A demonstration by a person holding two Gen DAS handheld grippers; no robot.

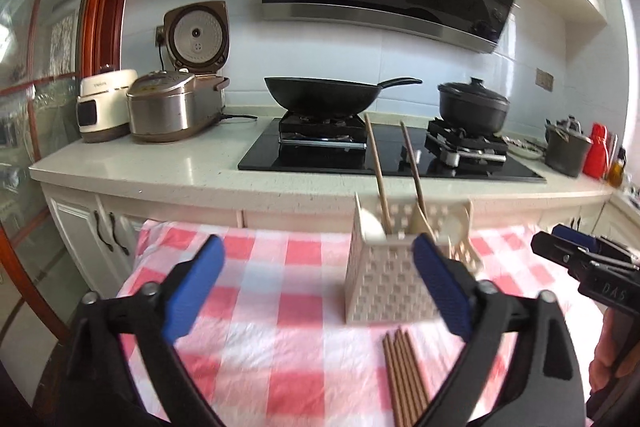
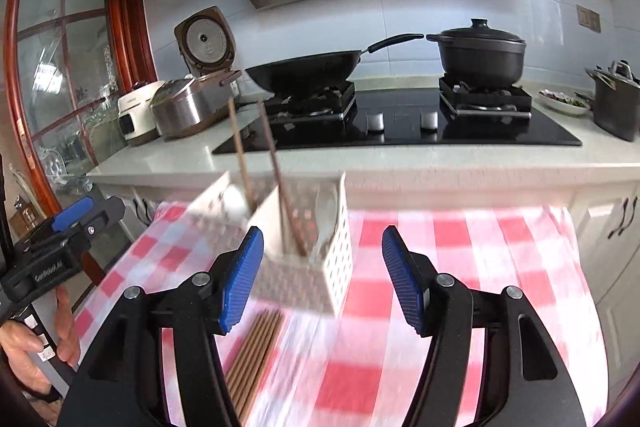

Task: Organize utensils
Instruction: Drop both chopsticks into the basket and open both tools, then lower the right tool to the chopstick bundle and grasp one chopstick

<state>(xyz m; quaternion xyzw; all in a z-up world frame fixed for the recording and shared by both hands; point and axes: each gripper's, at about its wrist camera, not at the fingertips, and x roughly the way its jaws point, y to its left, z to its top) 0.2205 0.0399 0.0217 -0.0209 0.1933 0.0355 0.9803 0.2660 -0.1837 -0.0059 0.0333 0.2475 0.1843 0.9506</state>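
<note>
Both grippers hang empty over the checked cloth on the desk (image 1: 280, 327). The left gripper (image 1: 320, 287) has its fingers spread wide with nothing between them; the right gripper (image 2: 322, 279) is parted too, a little less.

The loose chopsticks (image 1: 404, 375) lie bundled on the cloth just in front of the white utensil caddy (image 1: 384, 283), their long axis running toward the person. In the left wrist view they sit below the right-hand finger; in the right wrist view, below the left-hand one. So they lie between the two hands, perhaps nearer the right, though blur makes that uncertain. Two chopsticks (image 2: 260, 163) already stand in the caddy.
</note>
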